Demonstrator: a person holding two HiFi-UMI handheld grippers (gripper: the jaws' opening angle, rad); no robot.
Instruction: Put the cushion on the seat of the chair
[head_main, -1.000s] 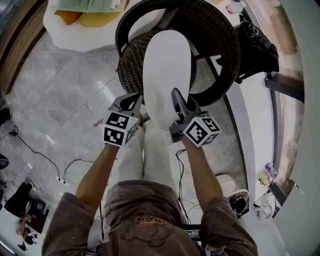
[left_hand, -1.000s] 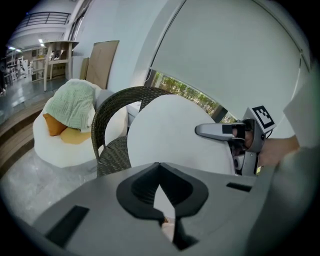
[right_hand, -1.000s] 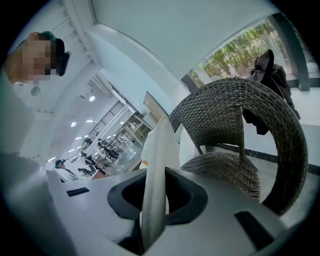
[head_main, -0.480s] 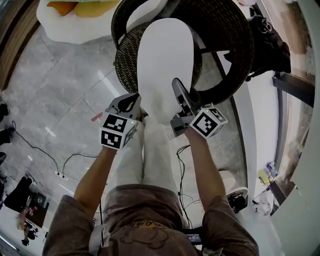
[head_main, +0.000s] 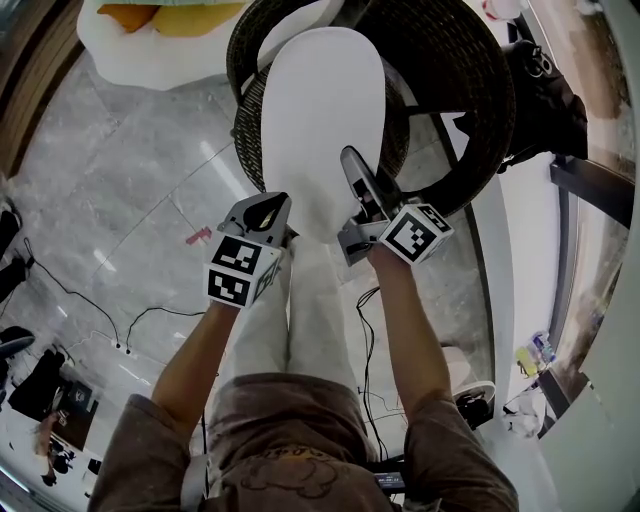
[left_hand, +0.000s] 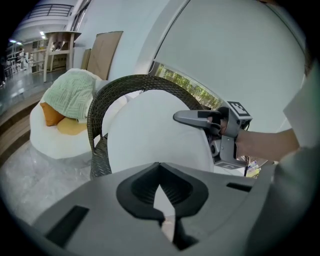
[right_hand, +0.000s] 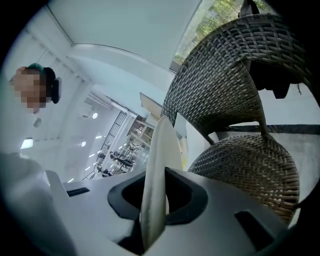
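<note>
Placement looks to be the step in hand. The white cushion (head_main: 325, 120) hangs tilted over the wicker chair (head_main: 455, 90), with its far end toward the backrest. Its near end seems to reach out past the front edge of the seat (head_main: 250, 135).

The right hand-held gripper (head_main: 355, 172) pinches the cushion's near right rim, which stands edge-on between its jaws in the right gripper view. The left hand-held gripper (head_main: 280, 222) sits at the near left rim. Its jaws are all but together on a pale sliver that I take for the cushion's edge.

To do this well, I would carry both rims forward together and level them. The far end should settle against the backrest before the front comes down, so the cushion lies centred without overhanging the front edge. Let go only once it rests flat.

In the head view the cushion covers most of the seat, so whether it already touches the wicker cannot be told. The left pads are largely buried behind the gripper's own body.
</note>
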